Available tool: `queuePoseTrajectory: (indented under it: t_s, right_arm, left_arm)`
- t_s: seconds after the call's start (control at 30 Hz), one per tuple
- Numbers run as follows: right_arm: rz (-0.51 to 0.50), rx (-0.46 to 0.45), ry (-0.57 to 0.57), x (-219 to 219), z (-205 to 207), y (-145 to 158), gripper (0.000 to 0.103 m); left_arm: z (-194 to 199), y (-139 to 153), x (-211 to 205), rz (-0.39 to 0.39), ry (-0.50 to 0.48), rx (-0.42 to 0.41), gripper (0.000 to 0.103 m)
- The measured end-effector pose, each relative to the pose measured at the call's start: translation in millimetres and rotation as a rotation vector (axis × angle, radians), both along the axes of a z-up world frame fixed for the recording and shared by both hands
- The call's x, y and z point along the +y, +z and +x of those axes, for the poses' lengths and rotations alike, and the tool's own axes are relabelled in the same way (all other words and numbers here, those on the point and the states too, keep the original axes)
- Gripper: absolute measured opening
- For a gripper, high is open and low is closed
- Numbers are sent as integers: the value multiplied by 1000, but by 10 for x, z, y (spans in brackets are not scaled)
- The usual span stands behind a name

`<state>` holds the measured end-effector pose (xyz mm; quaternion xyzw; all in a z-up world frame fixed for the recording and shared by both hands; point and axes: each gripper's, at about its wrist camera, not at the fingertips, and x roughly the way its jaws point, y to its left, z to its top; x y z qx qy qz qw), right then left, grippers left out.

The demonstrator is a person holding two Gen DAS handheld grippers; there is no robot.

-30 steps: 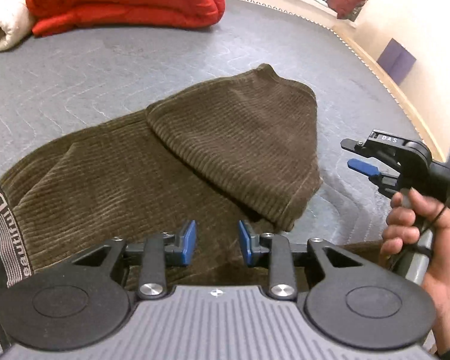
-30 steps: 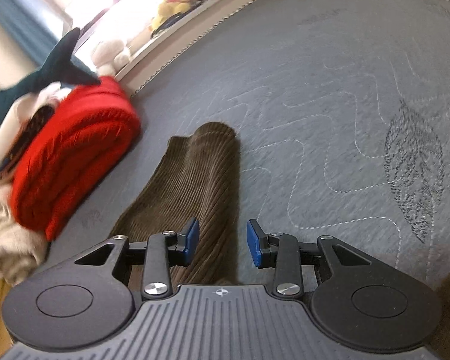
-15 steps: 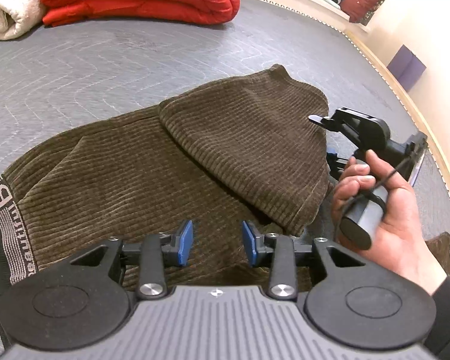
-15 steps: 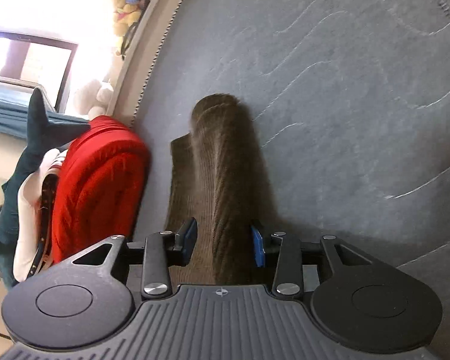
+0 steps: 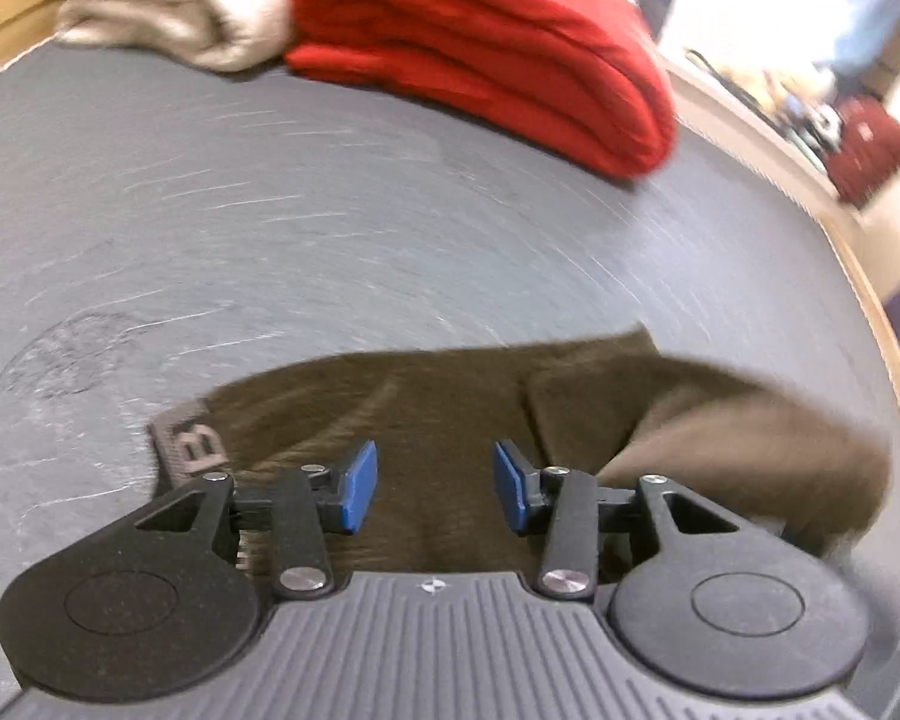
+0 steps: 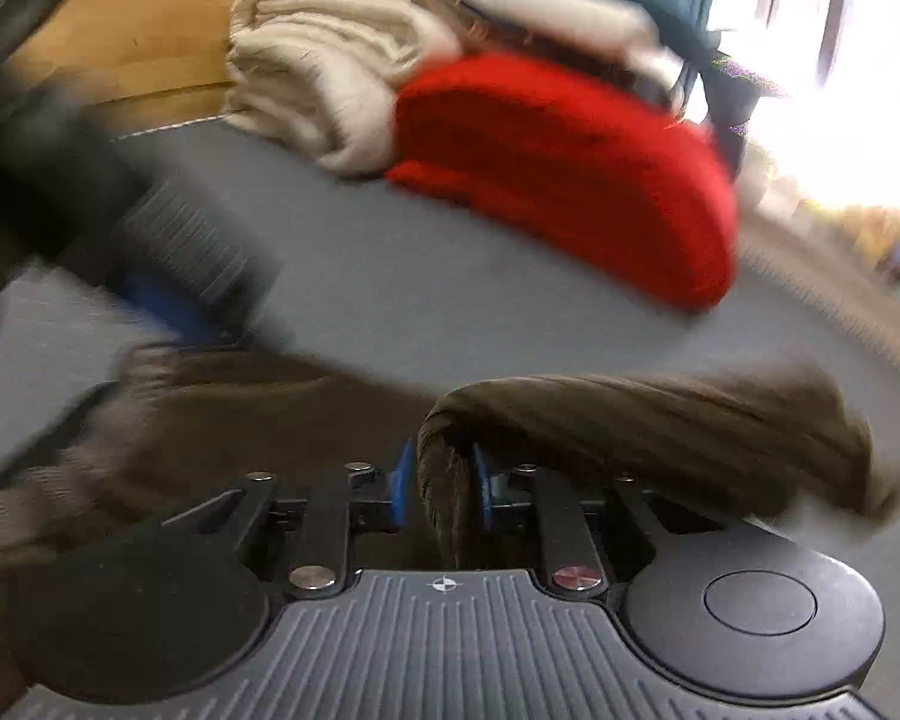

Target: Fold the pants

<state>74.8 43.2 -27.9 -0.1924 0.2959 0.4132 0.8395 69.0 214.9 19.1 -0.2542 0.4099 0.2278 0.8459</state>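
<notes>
Brown corduroy pants [image 5: 426, 414] lie folded on the grey mattress, their grey waistband [image 5: 189, 444] at the left. My left gripper [image 5: 435, 495] is open and empty just above the pants. My right gripper [image 6: 438, 489] is shut on a thick folded edge of the pants [image 6: 660, 426], which bulges up and trails to the right. The left gripper shows blurred at the left of the right wrist view [image 6: 174, 276], over the flat part of the pants.
A folded red blanket [image 5: 498, 54] and a cream blanket [image 5: 174, 6] lie at the far side of the mattress [image 5: 330, 228]. The mattress edge [image 5: 870, 312] and a bright shelf with toys run along the right. Both views are motion-blurred.
My right gripper has closed on the folded edge of the pants and swung round with it. My left gripper has tilted up and moved toward the waistband side.
</notes>
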Motion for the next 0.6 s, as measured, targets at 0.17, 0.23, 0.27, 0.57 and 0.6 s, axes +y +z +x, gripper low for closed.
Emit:
queuePoseTrajectory:
  t_s: [0.17,0.23,0.27,0.57,0.6]
  right_arm:
    - [27,178,-81,44,-181,-312,30]
    - [0,122,-31,134,-329,-351,30]
    - [-18,119,-8,156,-337,-382,30]
    - [-72,105,65,128,-461,-399,30]
    - [-75,105,66,117,-470,-398,30]
  left_arm:
    - [-114,117,204,-47,50,-21,54]
    - [-128,156,215,-50,35,-30,56]
    - [-131,165,210,-50,25,-30,58]
    - [103,-92,-61,-337,-310,-30,68]
    - [136,-90,-153,-331,-364,-25,74]
